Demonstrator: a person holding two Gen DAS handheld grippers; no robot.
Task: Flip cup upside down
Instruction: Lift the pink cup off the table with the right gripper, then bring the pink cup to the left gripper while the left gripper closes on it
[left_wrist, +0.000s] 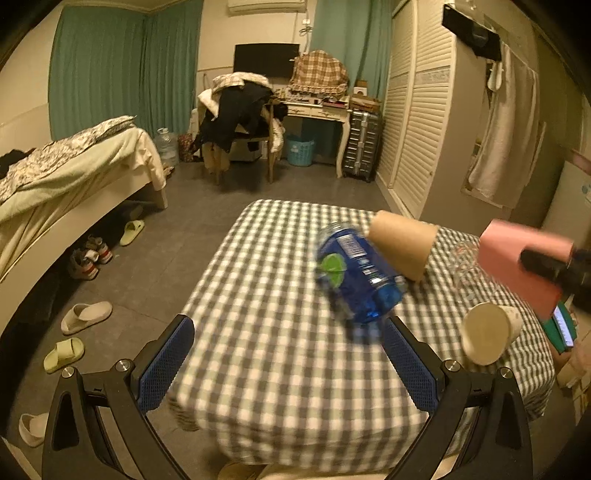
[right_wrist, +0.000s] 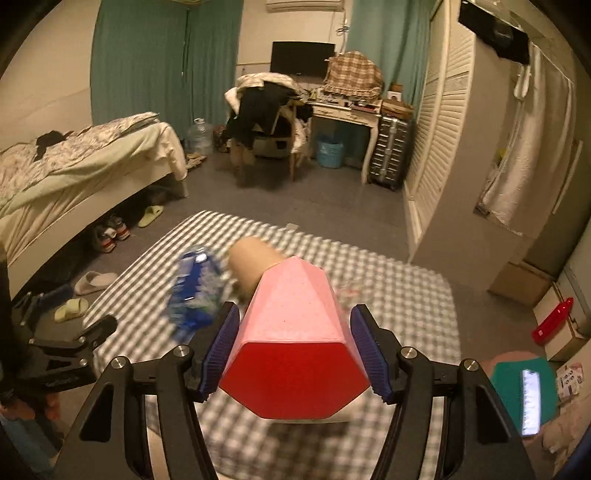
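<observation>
A pink faceted cup sits between my right gripper's blue pads, gripped, its open end toward the camera, held above the checked table. In the left wrist view the same pink cup is at the right, tilted, in the right gripper's black fingers. My left gripper is open and empty over the table's near-left part.
A blue plastic bottle lies on its side mid-table. A brown paper cup stands upside down behind it. A cream cup lies on its side at the right. A clear glass is faint. A bed is left.
</observation>
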